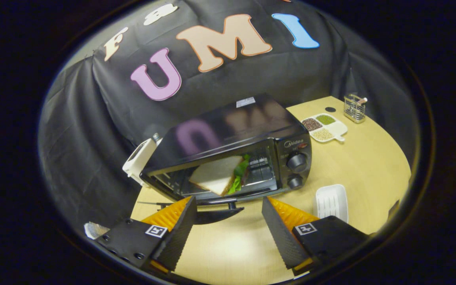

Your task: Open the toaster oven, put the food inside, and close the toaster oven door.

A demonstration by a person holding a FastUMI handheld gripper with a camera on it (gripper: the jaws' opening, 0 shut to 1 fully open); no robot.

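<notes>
The toaster oven (228,154) bears the brand "Midea" on its control panel above the knobs; the white sticker on its top is too small to read.

Staged booth, kitchen-style: black cloth wall (93,118), wooden table (370,166), toaster oven (232,154), divided snack dish (325,127)

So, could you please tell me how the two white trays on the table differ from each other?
The divided tray, beyond the toaster oven, has compartments holding dark, green and pale grains; the ribbed tray, just ahead of the open claw, holds nothing. The divided tray has a small handle; the ribbed tray shows none. The divided tray lies farther from the claw than the ribbed tray. Both are white and lie flat on the wooden table.
</notes>
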